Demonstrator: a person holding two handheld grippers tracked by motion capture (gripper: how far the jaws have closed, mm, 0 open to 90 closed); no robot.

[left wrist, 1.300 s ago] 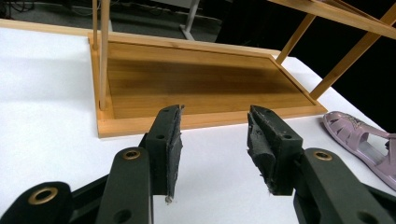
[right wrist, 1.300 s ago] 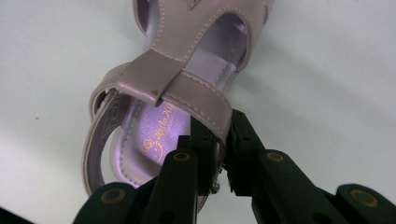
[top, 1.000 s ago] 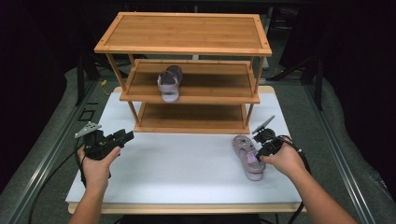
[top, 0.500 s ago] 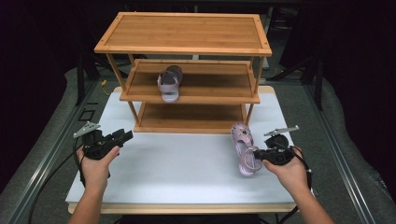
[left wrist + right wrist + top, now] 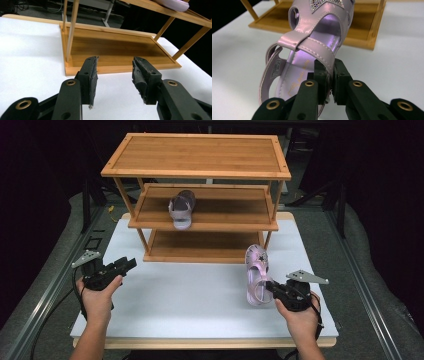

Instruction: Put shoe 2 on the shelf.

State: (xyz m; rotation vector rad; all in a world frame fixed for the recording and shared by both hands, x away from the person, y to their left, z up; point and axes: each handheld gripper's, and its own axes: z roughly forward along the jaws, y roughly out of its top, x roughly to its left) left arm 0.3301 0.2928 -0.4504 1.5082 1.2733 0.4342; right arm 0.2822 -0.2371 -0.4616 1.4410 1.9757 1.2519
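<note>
Since the earlier frames the right gripper (image 5: 271, 286) has slid toward the lower right of the high view, tipping the lilac sandal (image 5: 256, 275) onto its side on the white table (image 5: 190, 295), toe toward the wooden rack (image 5: 200, 215). Its jaws pinch the sandal's side edge by the strap (image 5: 312, 47); the left gripper (image 5: 113, 75) hangs spread and empty. The sandal looks light and floppy, so gripping the stiffer sole rim would probably hold better than the strap.

light: bright overhead on white table (image 5: 200, 295) | surroundings: dark | shadows: soft | focus: sharp, slight softness
</note>
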